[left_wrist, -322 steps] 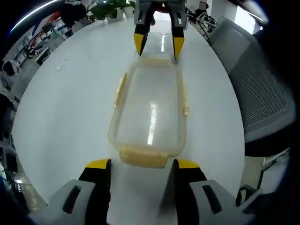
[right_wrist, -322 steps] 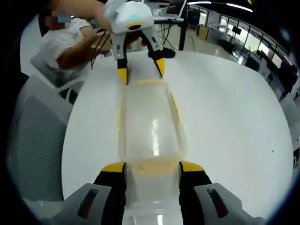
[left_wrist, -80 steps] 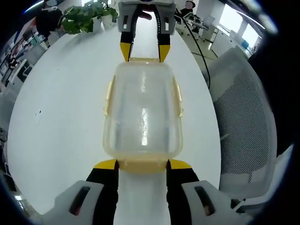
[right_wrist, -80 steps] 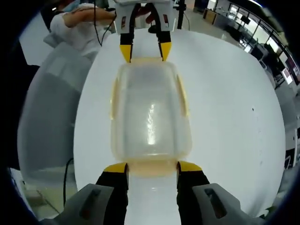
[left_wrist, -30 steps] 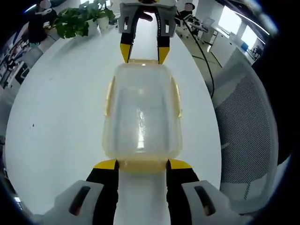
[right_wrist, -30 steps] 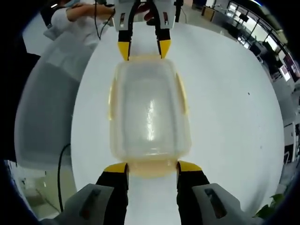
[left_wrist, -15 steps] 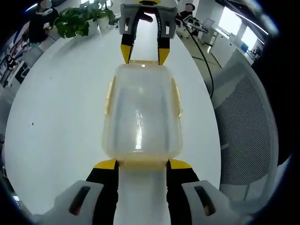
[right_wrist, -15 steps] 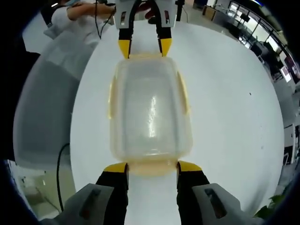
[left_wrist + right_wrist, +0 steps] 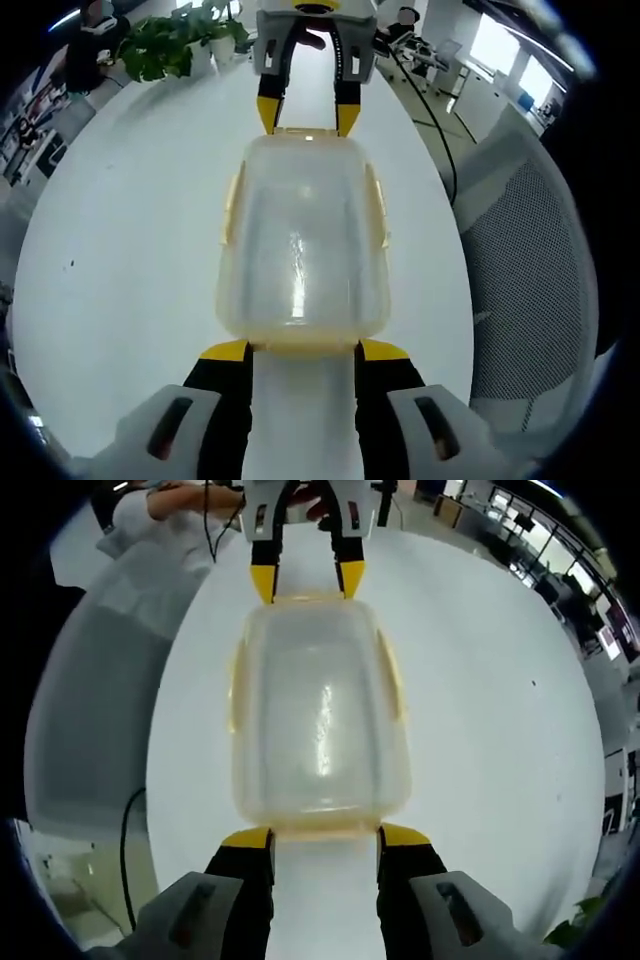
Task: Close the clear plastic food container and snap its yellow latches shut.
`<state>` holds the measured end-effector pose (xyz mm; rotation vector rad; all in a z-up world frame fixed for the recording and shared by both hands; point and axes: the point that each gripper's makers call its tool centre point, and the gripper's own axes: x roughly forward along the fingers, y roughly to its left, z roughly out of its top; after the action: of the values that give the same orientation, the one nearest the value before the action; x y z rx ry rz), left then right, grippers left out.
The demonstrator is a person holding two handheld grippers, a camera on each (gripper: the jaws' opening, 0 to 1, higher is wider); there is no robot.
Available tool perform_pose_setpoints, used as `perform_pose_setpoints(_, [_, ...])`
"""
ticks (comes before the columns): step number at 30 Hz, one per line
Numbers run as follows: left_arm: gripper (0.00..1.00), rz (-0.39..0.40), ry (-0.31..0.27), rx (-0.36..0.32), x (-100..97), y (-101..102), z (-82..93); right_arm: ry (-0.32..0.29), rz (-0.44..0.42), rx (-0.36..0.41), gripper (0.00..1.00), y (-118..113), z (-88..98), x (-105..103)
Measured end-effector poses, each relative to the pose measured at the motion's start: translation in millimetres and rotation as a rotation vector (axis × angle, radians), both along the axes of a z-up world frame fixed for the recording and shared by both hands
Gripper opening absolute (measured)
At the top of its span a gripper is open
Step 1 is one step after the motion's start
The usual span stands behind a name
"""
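Two grippers face each other across the clear container (image 9: 302, 240), which lies lengthwise between them on the white table (image 9: 120, 230). The left gripper (image 9: 303, 350) and right gripper (image 9: 311, 837) are each spread, straddling an end latch (image 9: 303, 347). To snap these latches well, press both ends evenly so the container doesn't slide.

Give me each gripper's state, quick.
Left gripper: open, tongs straddling the near end latch of the container.
Right gripper: open, tongs straddling the opposite end latch.
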<state>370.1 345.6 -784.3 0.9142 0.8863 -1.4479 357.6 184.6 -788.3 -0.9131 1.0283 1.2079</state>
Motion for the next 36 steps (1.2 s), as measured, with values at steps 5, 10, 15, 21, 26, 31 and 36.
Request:
perform_pose_setpoints(5, [0.40, -0.001, -0.005, -0.008, 0.9, 0, 2.2, 0.008, -0.007, 0.006, 0.40, -1, 2.4, 0])
perform_pose_setpoints(10, [0.40, 0.022, 0.001, -0.005, 2.5, 3, 1.6, 0.019, -0.016, 0.003, 0.39, -8, 2.7, -4])
perform_pose_setpoints(15, [0.42, 0.024, -0.013, 0.001, 4.2, 7, 2.6, 0.010, -0.048, 0.011, 0.39, -11, 4.6, -3])
perform_pose_setpoints(21, [0.43, 0.058, -0.013, -0.014, 4.4, 8, 7.8, 0.009, -0.113, 0.056, 0.42, -11, 10.7, -1])
perform_pose_setpoints(26, [0.43, 0.119, 0.011, -0.028, 1.4, 13, 13.6, 0.048, -0.239, 0.150, 0.41, -4, 21.1, -4])
perform_pose_setpoints(31, [0.41, 0.286, 0.096, -0.120, -0.9, 10, 23.5, 0.089, -0.343, 0.197, 0.34, -6, 24.9, -8])
perform_pose_setpoints(36, [0.41, 0.457, 0.175, -0.175, -1.5, 10, 23.9, 0.120, -0.461, 0.271, 0.35, -5, 23.5, -9])
